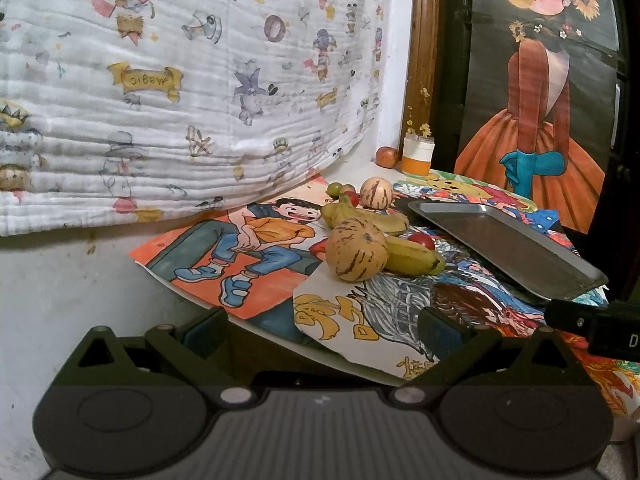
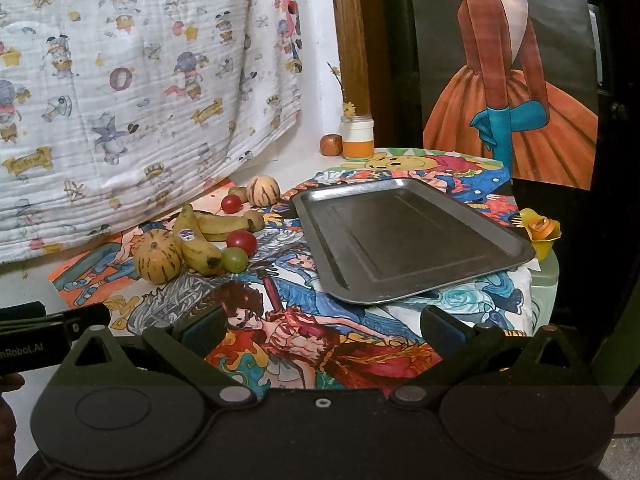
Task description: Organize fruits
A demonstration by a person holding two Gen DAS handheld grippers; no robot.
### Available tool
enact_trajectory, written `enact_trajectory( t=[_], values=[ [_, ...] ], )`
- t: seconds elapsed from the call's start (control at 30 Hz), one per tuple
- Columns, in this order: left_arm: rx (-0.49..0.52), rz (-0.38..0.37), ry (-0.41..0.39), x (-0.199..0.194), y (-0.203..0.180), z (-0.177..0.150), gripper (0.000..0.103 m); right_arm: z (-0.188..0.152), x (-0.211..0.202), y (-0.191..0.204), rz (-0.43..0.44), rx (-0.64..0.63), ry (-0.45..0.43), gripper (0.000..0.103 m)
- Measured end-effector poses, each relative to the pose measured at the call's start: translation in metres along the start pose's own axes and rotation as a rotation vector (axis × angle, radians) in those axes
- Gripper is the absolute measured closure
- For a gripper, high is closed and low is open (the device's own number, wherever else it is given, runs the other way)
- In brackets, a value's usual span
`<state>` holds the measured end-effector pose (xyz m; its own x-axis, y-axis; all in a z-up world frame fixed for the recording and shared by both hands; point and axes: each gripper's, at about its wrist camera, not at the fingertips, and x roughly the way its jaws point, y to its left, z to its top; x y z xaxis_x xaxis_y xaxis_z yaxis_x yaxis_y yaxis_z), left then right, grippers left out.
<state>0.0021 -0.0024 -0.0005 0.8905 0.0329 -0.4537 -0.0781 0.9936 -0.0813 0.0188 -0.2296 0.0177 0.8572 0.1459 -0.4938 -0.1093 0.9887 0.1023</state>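
Tray [image 2: 404,240]: bare, centre right of frame.
Fruits [image 2: 192,240]: all loose on surface, left; none sorted.
Left gripper [image 1: 320,330], right gripper [image 2: 320,330]: fingers spread, empty.

Both your wrist views look low across the worktop [image 2: 372,332] from its near edge, sharing fruit pile [image 1: 360,240] and tray [image 2: 404,236].

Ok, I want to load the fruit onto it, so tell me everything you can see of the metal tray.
The metal tray is a shallow rectangle of dull grey, seemingly steel, with rounded corners, a raised rim and a stepped flat floor. Nothing lies in it. It rests on the colourful drawings covering the table, to the right of the fruit pile and apart from it. Both grippers are open and neither touches it.
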Motion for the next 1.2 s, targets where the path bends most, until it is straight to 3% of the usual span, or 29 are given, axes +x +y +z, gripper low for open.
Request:
enact_trajectory(
  t=[0.73,1.2],
  values=[
    [-0.009,0.002,0.017,0.004,0.001,-0.002,0.0,-0.004,0.005,-0.003,0.068,0.018,0.004,0.0],
    [-0.036,0.01,0.052,0.017,0.013,0.002,0.0,0.003,0.008,-0.011,0.103,-0.059,-0.005,0.0]
  ],
)
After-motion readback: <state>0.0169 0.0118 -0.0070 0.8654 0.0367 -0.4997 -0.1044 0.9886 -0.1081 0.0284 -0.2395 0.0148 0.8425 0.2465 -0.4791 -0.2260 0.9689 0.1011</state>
